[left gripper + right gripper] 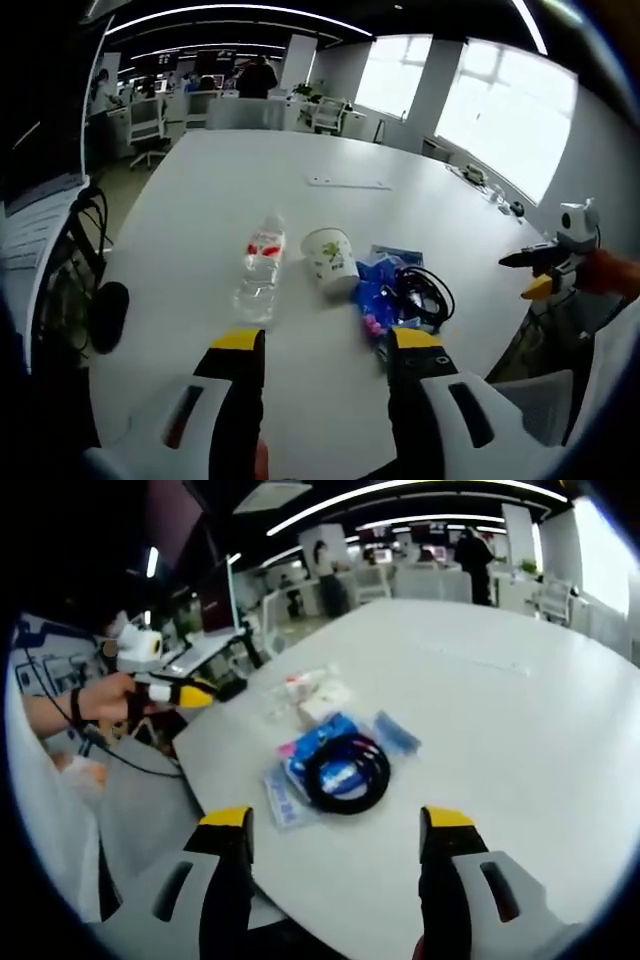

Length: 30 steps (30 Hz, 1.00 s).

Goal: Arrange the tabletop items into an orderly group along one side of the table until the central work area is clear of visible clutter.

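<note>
A clear water bottle [260,270] with a red label lies on the white table [230,190], a white paper cup [331,262] with a green print beside it. To their right lie blue packets [385,280] and a coiled black cable [425,295]. My left gripper [325,350] is open just short of them, nothing between its jaws. From the other side, the black cable coil [345,770] rests on the blue packets [320,750], with the bottle [290,690] and cup [325,698] behind. My right gripper [338,825] is open just short of the coil, holding nothing.
The other gripper [550,262] hovers past the table's right edge. The left gripper [170,692] and a hand with cables show beyond the table's left edge. A thin flat strip [347,183] lies far out on the table. A black object [108,315] hangs at the left edge. Office chairs and desks stand behind.
</note>
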Each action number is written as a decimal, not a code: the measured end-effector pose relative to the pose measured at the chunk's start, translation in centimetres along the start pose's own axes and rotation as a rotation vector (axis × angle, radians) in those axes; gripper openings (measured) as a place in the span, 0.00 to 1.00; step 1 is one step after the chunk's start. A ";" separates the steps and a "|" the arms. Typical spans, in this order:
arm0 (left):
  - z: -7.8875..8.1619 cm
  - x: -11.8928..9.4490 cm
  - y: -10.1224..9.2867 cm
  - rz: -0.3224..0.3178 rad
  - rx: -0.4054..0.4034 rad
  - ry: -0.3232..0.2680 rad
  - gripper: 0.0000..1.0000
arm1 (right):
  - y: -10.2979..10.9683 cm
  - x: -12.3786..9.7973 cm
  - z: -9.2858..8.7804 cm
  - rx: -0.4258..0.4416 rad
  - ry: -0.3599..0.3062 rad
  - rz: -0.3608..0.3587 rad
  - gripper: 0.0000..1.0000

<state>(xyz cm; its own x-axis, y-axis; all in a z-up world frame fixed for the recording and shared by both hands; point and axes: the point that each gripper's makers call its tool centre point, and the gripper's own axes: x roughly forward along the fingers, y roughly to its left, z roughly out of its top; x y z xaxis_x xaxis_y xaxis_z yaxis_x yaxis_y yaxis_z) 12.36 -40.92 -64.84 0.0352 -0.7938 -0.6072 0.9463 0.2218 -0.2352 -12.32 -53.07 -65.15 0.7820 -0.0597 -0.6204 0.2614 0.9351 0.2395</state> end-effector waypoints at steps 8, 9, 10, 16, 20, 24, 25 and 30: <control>0.8 1.6 0.2 0.008 0.022 0.015 0.47 | -0.4 -0.4 -0.3 0.011 -0.001 -0.004 0.65; 1.0 1.9 0.2 0.013 0.024 0.016 0.47 | -0.4 -0.4 -0.4 0.010 0.001 -0.005 0.65; 1.1 2.1 0.3 0.017 0.024 0.018 0.47 | -0.5 -0.5 -0.4 0.011 0.001 -0.005 0.65; 2.9 3.9 1.2 0.042 0.042 0.021 0.47 | -0.9 -0.8 -0.5 0.022 -0.001 -0.012 0.64; 4.4 5.5 2.5 0.062 0.027 0.015 0.46 | -1.3 -1.0 -0.5 0.034 -0.008 -0.024 0.64; 6.1 7.0 3.5 0.069 -0.050 -0.012 0.46 | -1.5 -1.3 -0.6 0.048 -0.013 -0.034 0.64; 6.2 7.4 3.6 0.070 -0.048 -0.011 0.45 | -1.5 -1.3 -0.8 0.051 -0.010 -0.036 0.64; 6.5 9.3 4.4 0.078 -0.044 0.012 0.45 | -1.6 -1.6 -1.5 0.065 0.002 -0.045 0.64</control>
<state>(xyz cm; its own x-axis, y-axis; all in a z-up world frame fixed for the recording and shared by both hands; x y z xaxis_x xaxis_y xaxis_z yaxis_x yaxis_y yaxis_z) 18.90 -51.03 -66.62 0.1037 -0.7664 -0.6340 0.9258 0.3074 -0.2202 -14.82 -53.94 -65.60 0.7674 -0.1001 -0.6333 0.3323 0.9068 0.2593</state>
